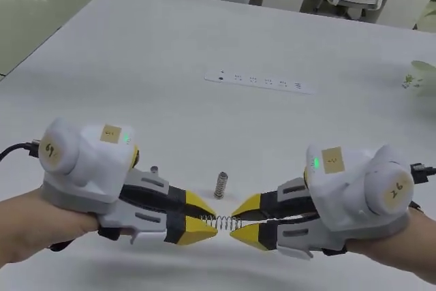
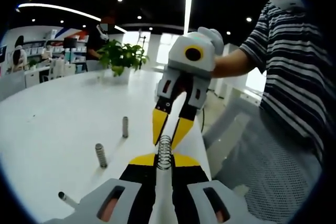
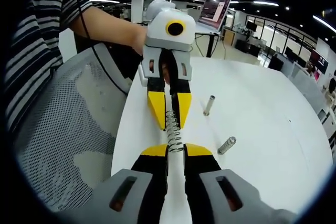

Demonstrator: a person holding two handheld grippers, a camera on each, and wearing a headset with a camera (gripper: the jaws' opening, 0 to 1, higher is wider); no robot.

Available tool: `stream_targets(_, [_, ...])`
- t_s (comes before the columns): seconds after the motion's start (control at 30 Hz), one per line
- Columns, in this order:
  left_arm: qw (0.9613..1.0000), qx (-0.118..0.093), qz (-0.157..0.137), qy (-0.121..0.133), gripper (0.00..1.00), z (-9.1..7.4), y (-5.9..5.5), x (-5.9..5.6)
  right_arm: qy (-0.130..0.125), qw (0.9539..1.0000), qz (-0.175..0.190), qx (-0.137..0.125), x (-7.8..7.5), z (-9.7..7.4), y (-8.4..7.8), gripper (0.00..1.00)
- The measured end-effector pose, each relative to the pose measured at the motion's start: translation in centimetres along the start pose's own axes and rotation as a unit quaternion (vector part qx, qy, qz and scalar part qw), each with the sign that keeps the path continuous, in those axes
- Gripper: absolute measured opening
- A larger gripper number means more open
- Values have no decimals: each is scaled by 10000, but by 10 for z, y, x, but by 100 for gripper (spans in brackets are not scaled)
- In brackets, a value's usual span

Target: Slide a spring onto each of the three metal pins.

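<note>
**Spring [image 1: 220, 222] pinched at both ends**

The spring was held level just above the white table [image 1: 204, 46]. 1 end was nipped in the closed jaws of the left gripper [image 1: 208, 224] and the other in the closed jaws of the right gripper [image 1: 238, 222], with the 2 sets of yellow tips nose to nose and close together. Beyond them, 1 pin [image 1: 221, 185] was already sleeved with a coil, and a bare pin [image 1: 154, 170] stood near the left gripper. A 3rd slim rod [image 2: 65, 199], probably the last pin, was caught low in the left gripper view.

The step in hand was judged to be a handover or re-grip before threading. It would be done best if the spring were left to 1 gripper alone and gripped lightly across the coils close to 1 end — so that the lower mouth is clear. It would then be turned upright, centred over the bare pin and lowered straight. The coils could be flattened by too hard a squeeze, or snagged on the pin's tip by a tilted approach.
</note>
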State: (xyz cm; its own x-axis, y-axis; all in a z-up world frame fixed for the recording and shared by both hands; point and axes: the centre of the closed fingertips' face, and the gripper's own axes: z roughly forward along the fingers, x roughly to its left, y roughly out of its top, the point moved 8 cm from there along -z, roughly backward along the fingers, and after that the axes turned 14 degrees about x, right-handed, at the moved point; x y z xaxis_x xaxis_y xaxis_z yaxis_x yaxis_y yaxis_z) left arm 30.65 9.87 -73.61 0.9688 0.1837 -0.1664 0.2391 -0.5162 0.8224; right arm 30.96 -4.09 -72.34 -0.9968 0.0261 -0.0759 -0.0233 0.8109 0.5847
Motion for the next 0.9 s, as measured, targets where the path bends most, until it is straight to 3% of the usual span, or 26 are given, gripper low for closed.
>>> stream_targets(0.37, [9999, 18, -49, 87, 2, -1, -3, 1, -210, 9990, -396, -80, -1, -11, 11, 7])
stream_targets(0.77, [9998, 137, 7, 144, 2, 2, -5, 0, -134, 9978, -598, -264, -1, -15, 30, 7])
stream_targets(0.9, [9997, 158, 37, 168, 2, 4, -5, 1, -66, 9975, -516, -474, 0, -15, 40, 7])
